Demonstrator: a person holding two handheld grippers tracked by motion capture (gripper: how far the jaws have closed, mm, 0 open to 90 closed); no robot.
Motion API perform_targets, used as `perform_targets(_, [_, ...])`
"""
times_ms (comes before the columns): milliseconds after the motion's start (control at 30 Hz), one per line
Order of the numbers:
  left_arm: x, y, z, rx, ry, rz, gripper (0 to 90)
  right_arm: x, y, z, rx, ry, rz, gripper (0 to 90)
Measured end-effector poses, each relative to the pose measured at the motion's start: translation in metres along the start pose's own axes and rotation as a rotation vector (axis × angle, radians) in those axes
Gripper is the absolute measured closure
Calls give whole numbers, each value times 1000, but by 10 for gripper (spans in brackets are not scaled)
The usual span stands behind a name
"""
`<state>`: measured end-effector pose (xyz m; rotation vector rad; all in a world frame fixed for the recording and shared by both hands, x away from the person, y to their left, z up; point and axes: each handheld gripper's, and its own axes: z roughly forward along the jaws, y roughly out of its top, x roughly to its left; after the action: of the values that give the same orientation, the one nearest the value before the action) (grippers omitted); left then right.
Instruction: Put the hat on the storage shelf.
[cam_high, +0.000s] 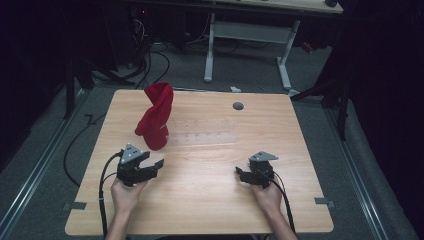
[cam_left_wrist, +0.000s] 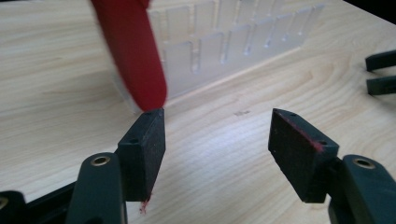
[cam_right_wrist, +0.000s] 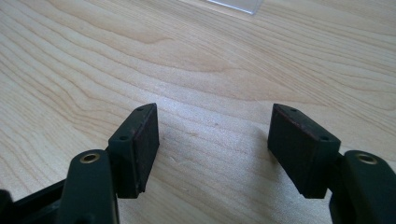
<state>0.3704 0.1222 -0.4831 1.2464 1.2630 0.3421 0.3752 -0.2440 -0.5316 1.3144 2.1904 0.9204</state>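
Note:
A red cloth (cam_high: 156, 116) stands draped over the left end of a clear plastic rack (cam_high: 205, 131) at the table's middle-left. In the left gripper view the red cloth (cam_left_wrist: 130, 51) hangs just past the left jaw, with the clear slotted rack (cam_left_wrist: 233, 42) behind it. My left gripper (cam_high: 156, 163) rests on the table just below the cloth, open and empty, and its jaws (cam_left_wrist: 217, 135) stand wide apart. Lower right on the table, my right gripper (cam_high: 241, 172) is open too, with only bare wood between its jaws (cam_right_wrist: 215, 128).
The wooden table (cam_high: 210, 200) has a grey grommet hole (cam_high: 238, 106) near its far edge. A corner of the clear rack (cam_right_wrist: 236, 4) shows at the top of the right gripper view. Beyond the table stand a white desk frame (cam_high: 250, 45) and floor cables (cam_high: 150, 60).

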Motion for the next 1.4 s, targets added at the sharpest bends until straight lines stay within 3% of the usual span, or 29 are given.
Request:
perform_targets(433, [-11, -22, 15, 69, -40, -1, 368, 0, 0, 0, 0, 0, -1, 341])
perform_targets(567, [-15, -34, 24, 107, -37, 30, 368, 0, 0, 0, 0, 1, -1, 341])
perform_targets(800, [-19, -45, 33, 131, -31, 59, 368, 0, 0, 0, 0, 1, -5, 341])
perform_targets(967, [-22, -59, 41, 149, -20, 131, 355, 0, 0, 0, -1, 1, -4, 341])
perform_targets(1100, [-22, -65, 45, 151, -9, 161, 352, 0, 0, 0, 0, 1, -4, 341])
perform_targets(1400, [-15, -73, 49, 155, 25, 136, 327, 0, 0, 0, -1, 1, -4, 340])
